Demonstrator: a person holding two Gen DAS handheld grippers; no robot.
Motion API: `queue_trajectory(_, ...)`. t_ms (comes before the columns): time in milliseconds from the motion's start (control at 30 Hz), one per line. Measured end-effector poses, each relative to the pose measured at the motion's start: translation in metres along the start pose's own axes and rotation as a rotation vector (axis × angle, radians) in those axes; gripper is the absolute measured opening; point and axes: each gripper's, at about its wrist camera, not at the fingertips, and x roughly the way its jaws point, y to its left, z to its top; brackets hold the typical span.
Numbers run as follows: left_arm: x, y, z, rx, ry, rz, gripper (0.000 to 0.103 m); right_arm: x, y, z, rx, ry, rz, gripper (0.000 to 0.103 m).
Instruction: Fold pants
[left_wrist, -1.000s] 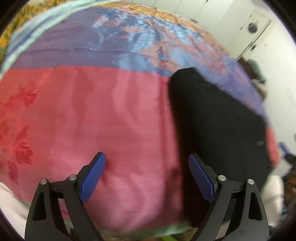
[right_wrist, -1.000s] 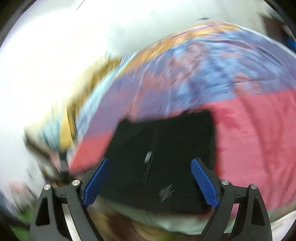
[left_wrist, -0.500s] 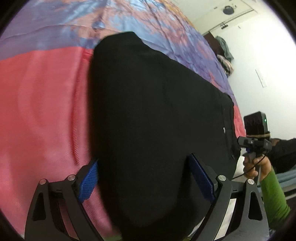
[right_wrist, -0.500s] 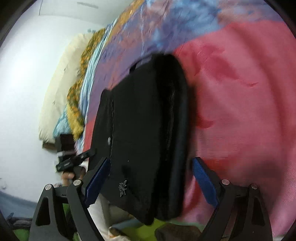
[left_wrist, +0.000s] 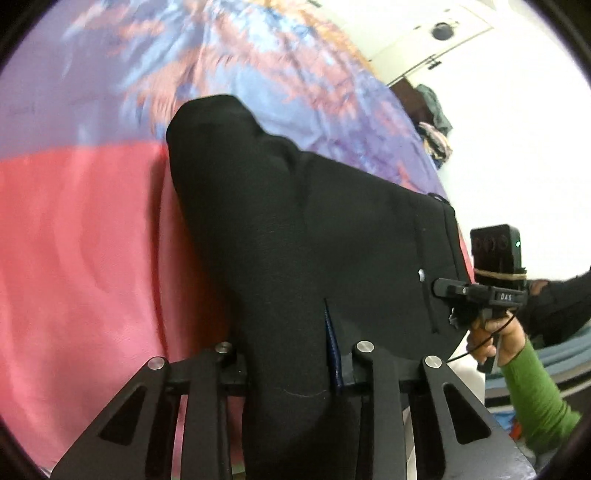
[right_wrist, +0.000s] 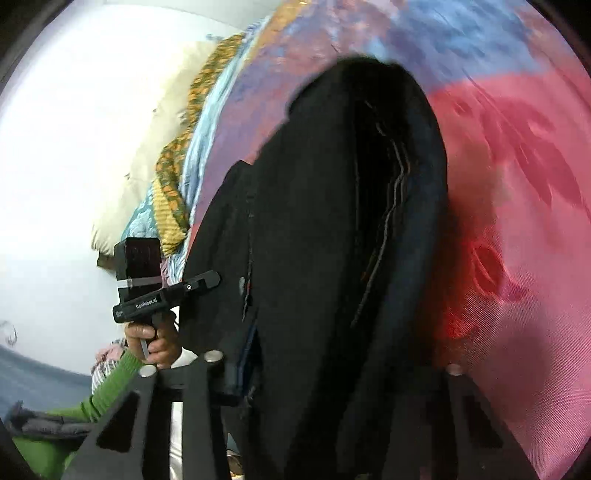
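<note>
The black pants (left_wrist: 295, 229) lie folded on the bed, over the pink part of the bedspread (left_wrist: 81, 236). My left gripper (left_wrist: 291, 354) is shut on the near edge of the pants; cloth bulges up between its fingers and hides most of both pads. In the right wrist view the pants (right_wrist: 325, 221) show stacked layers along their right edge. My right gripper (right_wrist: 332, 369) is shut on their near edge, its right finger hidden behind cloth. Each wrist view shows the other gripper held in a hand with a green sleeve, the right gripper (left_wrist: 491, 280) and the left gripper (right_wrist: 155, 291).
The bedspread turns purple and blue with orange flowers farther back (left_wrist: 229, 66). A cream pillow (right_wrist: 147, 155) and a patterned cloth (right_wrist: 173, 192) lie at the head of the bed. White wall and cupboards (left_wrist: 443, 33) stand beyond, with clothes piled by the wall (left_wrist: 436, 122).
Both grippers went from open around the pants' edge to shut on it. The pants now fill more of both views and the cloth is bunched up at the fingers.
</note>
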Motion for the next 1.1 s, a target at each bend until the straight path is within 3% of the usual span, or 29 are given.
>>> queue_trajectory(133,-0.023,-0.001,0.042,0.013,-0.073,-0.012,0.028,-0.012,0.037,0.036,-0.099,-0.053,-0.006,0.037)
queue_trajectory(267,-0.045,-0.005,0.101,0.041,-0.17,-0.005,0.029,-0.024,0.061,0.1,-0.179,-0.125,-0.009,0.037)
queue_trajectory(333,-0.042,-0.007,0.123,0.071,-0.2,0.03,0.038,-0.027,0.062,0.127,-0.197,-0.151,-0.001,0.039)
queue_trajectory(400,-0.029,0.006,0.127,0.079,-0.217,0.165,0.073,-0.029,0.044,0.145,-0.186,-0.173,-0.025,0.052)
queue_trajectory(467,-0.012,0.024,0.114,0.057,-0.205,0.366,0.078,-0.027,0.007,0.151,-0.109,-0.181,-0.131,0.056)
queue_trajectory(567,-0.002,0.041,0.073,0.054,-0.178,0.469,0.073,-0.044,-0.049,0.121,0.011,-0.204,-0.386,0.056)
queue_trajectory(633,-0.007,0.038,0.047,0.05,-0.21,0.514,0.074,-0.068,-0.062,0.087,0.011,-0.274,-0.47,0.056)
queue_trajectory(667,-0.009,0.033,0.03,0.052,-0.23,0.532,0.081,-0.074,-0.061,0.074,0.006,-0.29,-0.486,0.057)
queue_trajectory(700,-0.009,0.028,0.022,0.053,-0.238,0.542,0.089,-0.079,-0.055,0.062,-0.002,-0.302,-0.504,0.066)
queue_trajectory(733,-0.011,0.019,0.01,0.052,-0.247,0.553,0.09,-0.082,-0.045,0.045,-0.016,-0.319,-0.531,0.075)
queue_trajectory(767,-0.012,0.012,0.003,0.051,-0.253,0.549,0.09,-0.083,-0.031,0.032,-0.03,-0.339,-0.559,0.097)
queue_trajectory(800,-0.012,0.003,-0.003,0.049,-0.255,0.538,0.09,-0.079,-0.013,0.019,-0.054,-0.367,-0.578,0.103)
queue_trajectory(867,-0.008,-0.014,-0.012,0.053,-0.262,0.553,0.091,-0.076,0.011,0.003,-0.091,-0.394,-0.611,0.103)
queue_trajectory(1000,-0.011,-0.047,-0.026,0.097,-0.304,0.689,0.094,-0.049,0.066,-0.034,-0.154,-0.453,-0.68,0.103)
queue_trajectory(1100,-0.017,-0.064,-0.031,0.108,-0.293,0.739,0.094,-0.021,0.088,-0.045,-0.144,-0.452,-0.682,0.103)
